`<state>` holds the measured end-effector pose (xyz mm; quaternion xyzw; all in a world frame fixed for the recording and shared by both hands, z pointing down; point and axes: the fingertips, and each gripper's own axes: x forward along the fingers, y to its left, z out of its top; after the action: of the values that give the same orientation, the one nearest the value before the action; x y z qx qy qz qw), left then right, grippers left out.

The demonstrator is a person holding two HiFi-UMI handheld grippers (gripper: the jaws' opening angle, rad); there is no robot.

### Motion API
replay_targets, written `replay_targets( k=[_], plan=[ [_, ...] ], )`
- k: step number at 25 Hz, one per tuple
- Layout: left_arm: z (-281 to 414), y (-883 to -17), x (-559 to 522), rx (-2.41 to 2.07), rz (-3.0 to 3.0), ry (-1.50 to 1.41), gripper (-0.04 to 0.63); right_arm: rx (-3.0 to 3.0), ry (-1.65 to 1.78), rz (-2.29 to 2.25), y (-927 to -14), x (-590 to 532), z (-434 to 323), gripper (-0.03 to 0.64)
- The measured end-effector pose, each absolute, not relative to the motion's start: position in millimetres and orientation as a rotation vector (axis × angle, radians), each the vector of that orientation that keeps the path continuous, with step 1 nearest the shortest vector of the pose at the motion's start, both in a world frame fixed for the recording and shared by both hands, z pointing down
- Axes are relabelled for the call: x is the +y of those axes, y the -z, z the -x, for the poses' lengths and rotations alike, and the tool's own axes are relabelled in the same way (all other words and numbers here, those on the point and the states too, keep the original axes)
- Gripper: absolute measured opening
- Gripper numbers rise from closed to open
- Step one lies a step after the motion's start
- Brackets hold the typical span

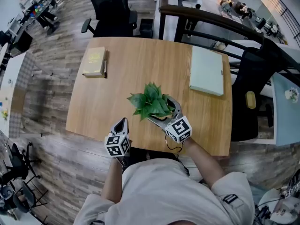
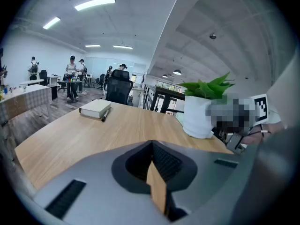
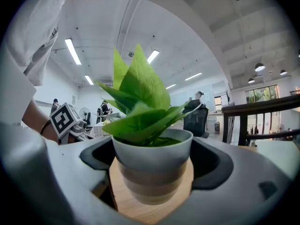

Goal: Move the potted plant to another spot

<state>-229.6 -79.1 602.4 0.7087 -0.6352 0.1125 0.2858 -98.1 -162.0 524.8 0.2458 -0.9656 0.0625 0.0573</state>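
The potted plant (image 1: pixel 151 102), green leaves in a white pot (image 3: pixel 152 172), stands near the front edge of the wooden table (image 1: pixel 117 97), right of centre. My right gripper (image 1: pixel 165 108) reaches in from the near side with a jaw on each side of the pot, shut on it (image 3: pixel 154 156). The pot's base is at table level. In the left gripper view the pot (image 2: pixel 199 116) shows at the right. My left gripper (image 1: pixel 123 122) hovers at the table's front edge, left of the plant, jaws together with nothing between them (image 2: pixel 152 146).
A tan book (image 1: pixel 94 61) with a pen (image 1: pixel 106 68) beside it lies at the table's far left. A pale green folder (image 1: pixel 206 71) lies at the far right. Black office chairs stand behind (image 1: pixel 110 8) and to the right (image 1: pixel 251 93) of the table.
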Motion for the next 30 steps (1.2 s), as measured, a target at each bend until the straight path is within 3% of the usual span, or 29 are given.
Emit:
replay_targets(
  k=[11, 30],
  plan=[
    [242, -605, -83, -1.737, -1.871, -0.307, 0.012, -2.960, -0.235, -0.688, -541, -170, 122, 0.497],
    [386, -608, -61, -1.850, -1.713, -0.220, 0.012, -2.930, -0.212, -0.472, -545, -176, 288, 0.496]
  ],
)
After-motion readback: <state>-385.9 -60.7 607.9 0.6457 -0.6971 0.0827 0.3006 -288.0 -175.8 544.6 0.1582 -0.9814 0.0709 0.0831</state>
